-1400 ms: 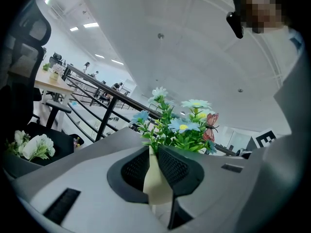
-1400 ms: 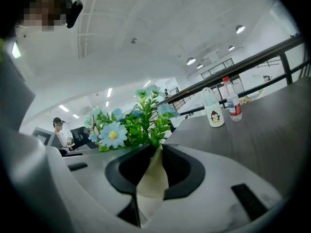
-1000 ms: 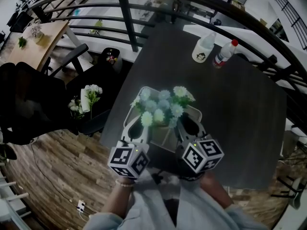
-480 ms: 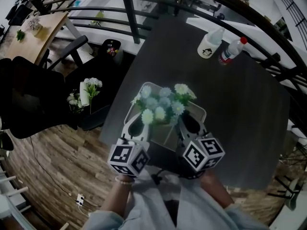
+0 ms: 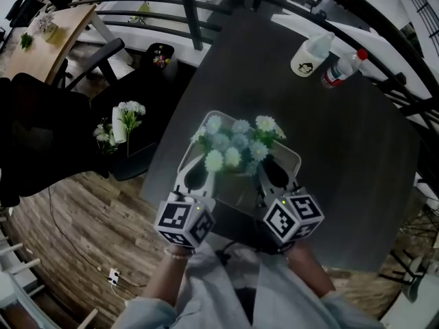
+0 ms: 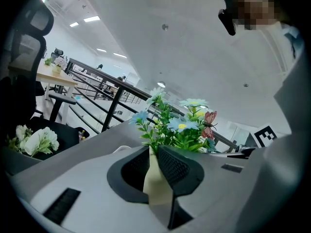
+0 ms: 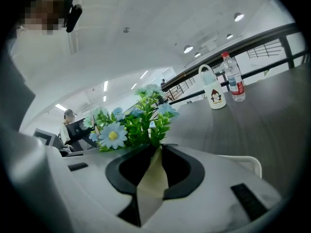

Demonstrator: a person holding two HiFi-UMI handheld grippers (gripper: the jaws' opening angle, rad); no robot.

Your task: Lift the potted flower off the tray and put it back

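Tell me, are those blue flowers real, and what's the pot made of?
The flowers look artificial, probably plastic or fabric: stiff, evenly coloured petals, glossy leaves and a decorative butterfly. The pot looks matte cream, maybe ceramic or plastic; its smooth, dull surface doesn't settle which.

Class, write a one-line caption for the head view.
The left gripper and right gripper hold a potted flower over a white tray on a dark table.

We wear pale grey sleeves [image 5: 206,290] at the lower middle, with a beaded bracelet [image 5: 180,255] at the left wrist. Our left gripper [image 5: 201,170] and right gripper [image 5: 273,173] are white shells with black ribbed pads [image 6: 172,166], each carrying a black-and-white marker cube [image 5: 184,222].
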